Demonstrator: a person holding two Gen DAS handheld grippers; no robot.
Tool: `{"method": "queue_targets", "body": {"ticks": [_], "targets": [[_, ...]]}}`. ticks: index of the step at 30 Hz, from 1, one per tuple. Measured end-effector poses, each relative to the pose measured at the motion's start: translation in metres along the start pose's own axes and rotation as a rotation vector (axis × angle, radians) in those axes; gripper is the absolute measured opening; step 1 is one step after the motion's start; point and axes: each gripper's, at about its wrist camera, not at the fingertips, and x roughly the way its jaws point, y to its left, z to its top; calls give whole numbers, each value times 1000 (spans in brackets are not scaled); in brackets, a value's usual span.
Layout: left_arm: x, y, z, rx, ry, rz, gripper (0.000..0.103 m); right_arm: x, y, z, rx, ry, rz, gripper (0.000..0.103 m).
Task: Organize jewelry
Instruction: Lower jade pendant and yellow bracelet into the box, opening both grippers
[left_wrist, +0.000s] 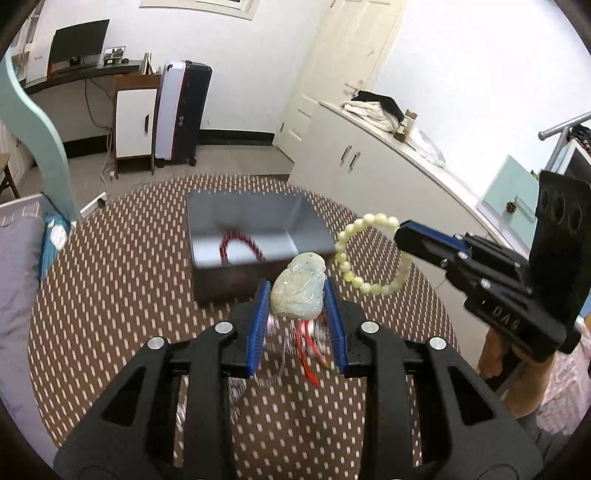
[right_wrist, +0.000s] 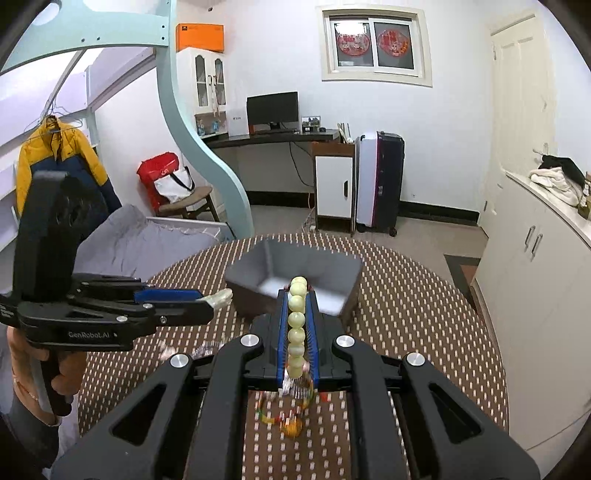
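1. Left wrist view: left gripper (left_wrist: 297, 295) is clamped on a pale jade pendant (left_wrist: 298, 290), held between the blue pads (left_wrist: 260, 317) and lifted off the counter (left_wrist: 110, 314). A red cord (left_wrist: 308, 350) and some blurred trinkets show below it; can't tell whether the cord hangs from the pendant or lies on the counter.
2. Same view: grey box (left_wrist: 255, 229) sits just ahead on the counter, open top, with a dark red bead bracelet (left_wrist: 240, 245) already inside. Right gripper (left_wrist: 406, 236) comes in from the right, closed on a loop of pale yellow-green beads, the bead bracelet (left_wrist: 369, 254), which hangs in the air near the box's right edge, not over it yet.
3. Right wrist view: right gripper (right_wrist: 298, 321) is narrow, pinching the bead bracelet (right_wrist: 297, 325); beads line up along the gap between the pads. The grey box (right_wrist: 295, 273) is directly ahead, just past the fingertips. Left gripper (right_wrist: 218, 299) enters from the left with the pendant tip poking out, next to the box's left wall.
4. Same view: more jewelry (right_wrist: 288, 413) lies blurred on the counter under the gripper.
5. Step, my read: both pieces picked, in transit to the box. Next move: bring each gripper over the box opening, lower, then release. One at a time, since both converge on the same box and could collide.
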Motion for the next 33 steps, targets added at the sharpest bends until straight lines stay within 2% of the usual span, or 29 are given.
{"method": "queue_targets", "body": {"ticks": [4, 8, 16, 29, 33], "targets": [[17, 7, 28, -14, 14, 22, 29, 18, -1, 16, -2, -20, -24, 8], [45, 18, 48, -36, 61, 39, 30, 40, -6, 23, 5, -24, -54, 8], [94, 33, 52, -65, 173, 91, 30, 87, -10, 7, 19, 80, -62, 8], [112, 27, 53, -37, 209, 100, 30, 89, -12, -5, 36, 133, -67, 9], [98, 25, 53, -27, 185, 99, 30, 76, -13, -2, 36, 112, -70, 16]]}}
